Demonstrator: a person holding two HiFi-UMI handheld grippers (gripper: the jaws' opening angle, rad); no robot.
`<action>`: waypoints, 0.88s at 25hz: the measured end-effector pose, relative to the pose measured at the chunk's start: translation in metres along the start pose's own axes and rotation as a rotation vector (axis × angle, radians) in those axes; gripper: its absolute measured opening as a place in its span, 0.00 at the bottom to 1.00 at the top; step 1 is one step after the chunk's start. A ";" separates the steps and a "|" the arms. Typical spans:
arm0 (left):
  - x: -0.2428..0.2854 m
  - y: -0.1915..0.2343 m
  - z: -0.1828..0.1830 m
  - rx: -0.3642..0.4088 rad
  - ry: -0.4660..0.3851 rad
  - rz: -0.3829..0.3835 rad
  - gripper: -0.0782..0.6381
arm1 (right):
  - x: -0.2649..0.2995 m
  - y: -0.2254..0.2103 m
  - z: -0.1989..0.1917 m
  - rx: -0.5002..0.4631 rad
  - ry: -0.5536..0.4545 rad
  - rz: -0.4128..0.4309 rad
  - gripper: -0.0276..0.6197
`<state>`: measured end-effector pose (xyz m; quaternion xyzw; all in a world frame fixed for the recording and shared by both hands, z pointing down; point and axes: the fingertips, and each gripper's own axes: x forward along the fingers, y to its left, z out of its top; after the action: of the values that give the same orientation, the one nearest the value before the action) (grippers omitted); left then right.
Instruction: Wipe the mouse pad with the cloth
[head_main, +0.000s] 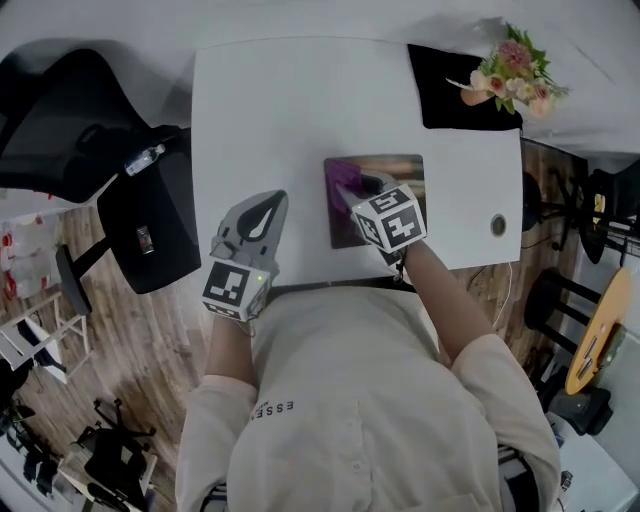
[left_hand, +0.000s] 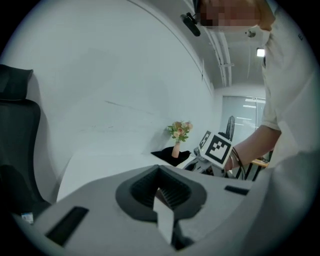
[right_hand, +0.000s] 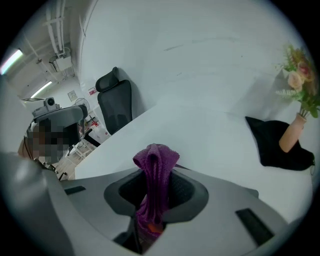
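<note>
A grey mouse pad (head_main: 395, 172) lies on the white table (head_main: 260, 120), right of the middle and near the front edge. My right gripper (head_main: 352, 192) reaches over the pad's left part, shut on a purple cloth (head_main: 343, 177). In the right gripper view the cloth (right_hand: 156, 159) sticks up in a fold from between the closed jaws of the right gripper (right_hand: 156, 175). My left gripper (head_main: 266, 208) rests over bare table to the left of the pad, with its jaws together and nothing in them. Seen from its own camera, the left gripper (left_hand: 162, 194) points towards the far wall.
A black mat (head_main: 450, 85) with a small vase of flowers (head_main: 515, 68) sits at the table's back right corner. A round cable hole (head_main: 498, 225) is right of the pad. A black office chair (head_main: 85, 130) stands left of the table.
</note>
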<state>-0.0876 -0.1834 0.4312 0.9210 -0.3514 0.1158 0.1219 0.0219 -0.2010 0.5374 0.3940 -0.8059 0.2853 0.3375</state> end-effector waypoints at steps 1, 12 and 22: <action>0.004 0.001 0.000 -0.012 -0.001 0.011 0.11 | 0.005 -0.002 -0.001 0.003 0.015 0.017 0.19; 0.028 0.005 0.004 -0.054 0.003 0.110 0.11 | 0.042 -0.025 -0.009 -0.003 0.088 0.104 0.19; 0.048 -0.016 0.015 -0.036 0.023 0.104 0.11 | 0.025 -0.054 -0.023 0.027 0.093 0.111 0.20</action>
<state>-0.0401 -0.2061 0.4289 0.8977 -0.3996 0.1261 0.1360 0.0625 -0.2239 0.5814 0.3396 -0.8059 0.3324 0.3531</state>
